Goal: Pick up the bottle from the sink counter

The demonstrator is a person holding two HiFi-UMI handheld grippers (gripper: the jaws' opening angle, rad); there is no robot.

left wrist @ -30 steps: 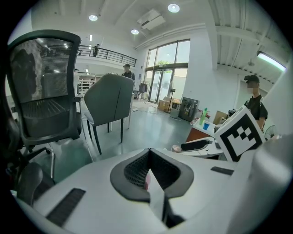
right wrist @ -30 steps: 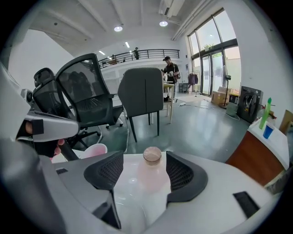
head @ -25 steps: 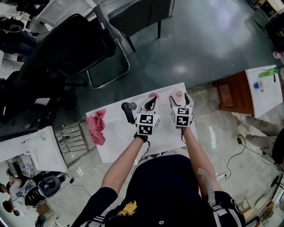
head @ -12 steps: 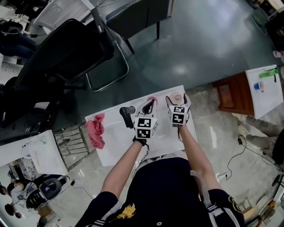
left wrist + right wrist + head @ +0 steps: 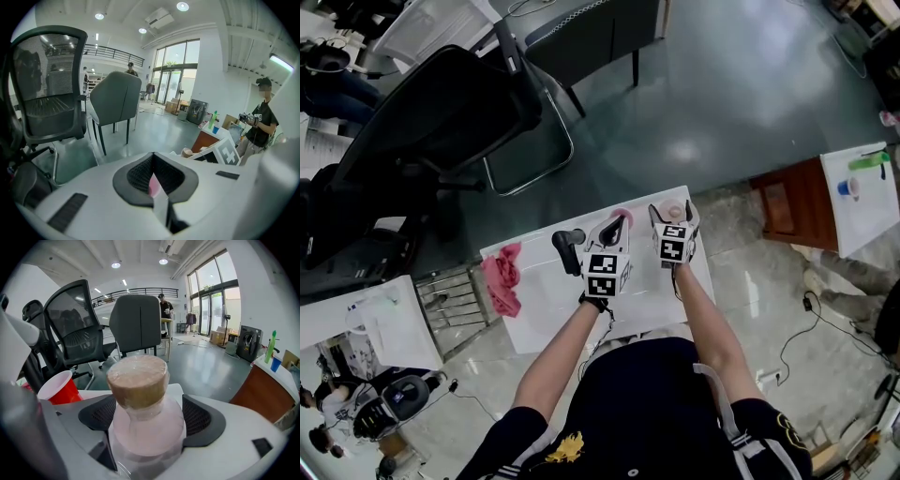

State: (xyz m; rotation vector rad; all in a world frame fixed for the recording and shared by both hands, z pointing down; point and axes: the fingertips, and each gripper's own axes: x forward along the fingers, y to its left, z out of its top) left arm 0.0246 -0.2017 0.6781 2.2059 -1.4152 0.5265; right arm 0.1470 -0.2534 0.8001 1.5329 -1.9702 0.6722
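Your right gripper (image 5: 673, 214) is wide open; its jaws have just been opening. The bottle (image 5: 145, 418) stands upright between them on the white table (image 5: 544, 300), near the far edge, and the pads do not press it. Your left gripper (image 5: 152, 176) has its jaws together. A red cup (image 5: 58, 389) stands left of the bottle.

Glossy grey-green floor (image 5: 722, 84) fills the upper frame, with a black mesh office chair (image 5: 441, 112) upper left and a grey chair (image 5: 591, 28) top centre. Tall windows (image 5: 176, 70) and ceiling lights (image 5: 183, 6) brighten white walls (image 5: 211, 70).
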